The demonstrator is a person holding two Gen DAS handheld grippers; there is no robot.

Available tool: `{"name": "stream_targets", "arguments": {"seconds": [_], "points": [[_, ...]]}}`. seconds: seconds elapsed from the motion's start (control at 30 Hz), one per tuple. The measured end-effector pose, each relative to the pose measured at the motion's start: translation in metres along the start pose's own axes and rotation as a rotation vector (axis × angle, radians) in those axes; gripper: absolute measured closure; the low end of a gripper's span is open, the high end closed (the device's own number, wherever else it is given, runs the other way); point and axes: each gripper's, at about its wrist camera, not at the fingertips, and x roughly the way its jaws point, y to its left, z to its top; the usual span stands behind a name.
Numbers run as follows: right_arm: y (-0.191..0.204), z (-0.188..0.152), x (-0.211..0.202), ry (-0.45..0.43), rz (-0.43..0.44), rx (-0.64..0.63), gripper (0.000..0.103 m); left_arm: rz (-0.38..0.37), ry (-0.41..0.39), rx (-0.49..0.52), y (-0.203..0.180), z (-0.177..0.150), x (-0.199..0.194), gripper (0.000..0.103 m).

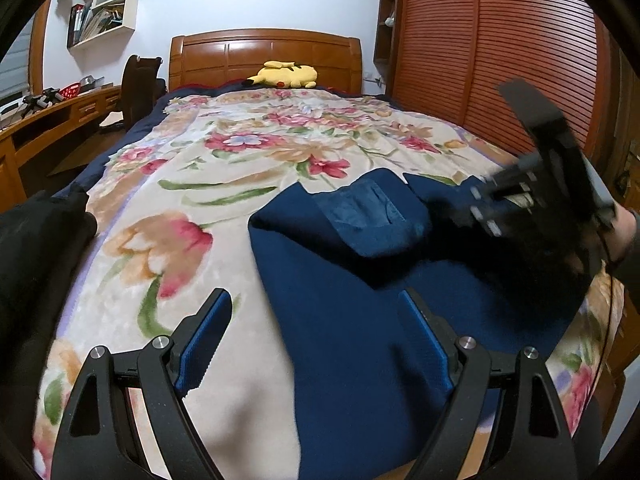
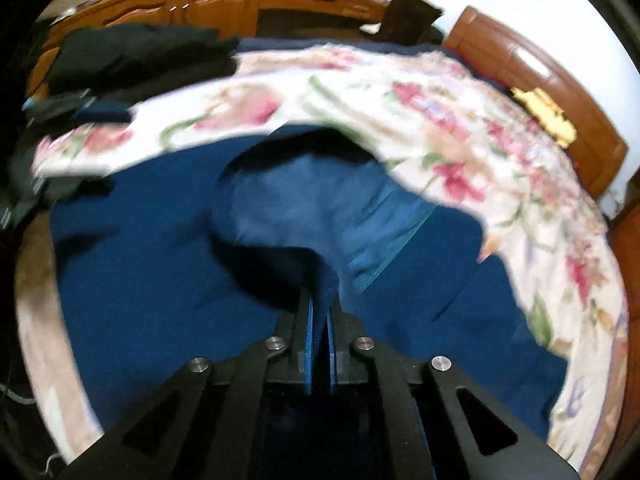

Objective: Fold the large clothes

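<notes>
One navy garment (image 1: 344, 320) is lying spread over the near right part of the floral blanket (image 1: 224, 184) — soft, limp knit, probably sagging wherever unsupported, so edges and corners are looking like the best holds. The right gripper (image 2: 320, 312) is pinching a raised fold, jaws nearly together. The left gripper (image 1: 316, 336) is hovering wide apart, gripping nothing — over the garment's left edge. Black clothes (image 1: 36, 248) are sitting far left.
</notes>
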Motion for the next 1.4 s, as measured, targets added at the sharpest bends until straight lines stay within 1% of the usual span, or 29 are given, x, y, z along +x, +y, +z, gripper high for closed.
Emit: {"name": "stream_targets", "arguments": {"seconds": [0.07, 0.17, 0.27, 0.33, 0.37, 0.43, 0.47, 0.5, 0.6, 0.73, 0.87, 0.97, 1.07, 1.23, 1.3, 1.33, 1.37, 1.4], "points": [[-0.014, 0.016, 0.008, -0.033, -0.072, 0.023, 0.099, -0.005, -0.001, 0.0, -0.003, 0.001, 0.001, 0.018], [-0.038, 0.039, 0.017, -0.1, -0.183, 0.103, 0.099, -0.009, -0.004, 0.002, -0.006, 0.004, 0.001, 0.018], [-0.057, 0.053, 0.031, -0.142, -0.28, 0.179, 0.099, -0.013, -0.006, 0.004, -0.009, 0.005, 0.002, 0.018], [-0.063, 0.057, 0.042, -0.143, -0.327, 0.203, 0.099, -0.015, -0.006, 0.004, -0.011, 0.005, 0.003, 0.018], [-0.067, 0.057, 0.047, -0.132, -0.33, 0.219, 0.098, -0.015, -0.006, 0.004, -0.012, 0.006, 0.003, 0.018], [-0.073, 0.055, 0.058, -0.101, -0.299, 0.268, 0.079, -0.016, -0.009, 0.007, -0.014, 0.006, 0.003, 0.018], [-0.079, 0.051, 0.057, -0.092, -0.267, 0.298, 0.059, -0.018, -0.011, 0.009, -0.015, 0.006, 0.002, 0.018], [-0.084, 0.048, 0.054, -0.1, -0.257, 0.314, 0.047, -0.02, -0.013, 0.009, -0.016, 0.007, 0.002, 0.018], [-0.101, 0.035, 0.038, -0.109, -0.273, 0.345, 0.042, -0.027, -0.017, 0.012, -0.019, 0.007, 0.001, 0.018], [-0.133, 0.008, 0.014, -0.082, -0.347, 0.397, 0.041, -0.035, -0.01, 0.021, -0.023, 0.006, 0.002, 0.018], [-0.166, -0.033, 0.006, 0.014, -0.405, 0.458, 0.041, -0.037, 0.004, 0.035, -0.027, 0.004, 0.005, 0.018], [-0.188, -0.065, 0.014, 0.095, -0.419, 0.533, 0.041, -0.031, 0.021, 0.043, -0.03, 0.003, 0.01, 0.018], [-0.205, -0.094, 0.024, 0.148, -0.401, 0.613, 0.041, -0.029, 0.039, 0.039, -0.029, 0.001, 0.014, 0.018], [-0.232, -0.111, 0.042, 0.175, -0.329, 0.682, 0.041, -0.014, 0.07, 0.037, -0.029, -0.003, 0.024, 0.018], [-0.233, -0.117, 0.047, 0.18, -0.305, 0.702, 0.041, -0.006, 0.086, 0.041, -0.029, -0.004, 0.029, 0.018], [-0.234, -0.119, 0.051, 0.185, -0.29, 0.705, 0.043, -0.003, 0.091, 0.043, -0.029, -0.005, 0.03, 0.018], [-0.234, -0.12, 0.056, 0.191, -0.252, 0.699, 0.055, 0.001, 0.097, 0.044, -0.03, -0.005, 0.031, 0.018], [-0.231, -0.121, 0.056, 0.197, -0.221, 0.675, 0.071, 0.004, 0.103, 0.044, -0.03, -0.006, 0.032, 0.018]]}}
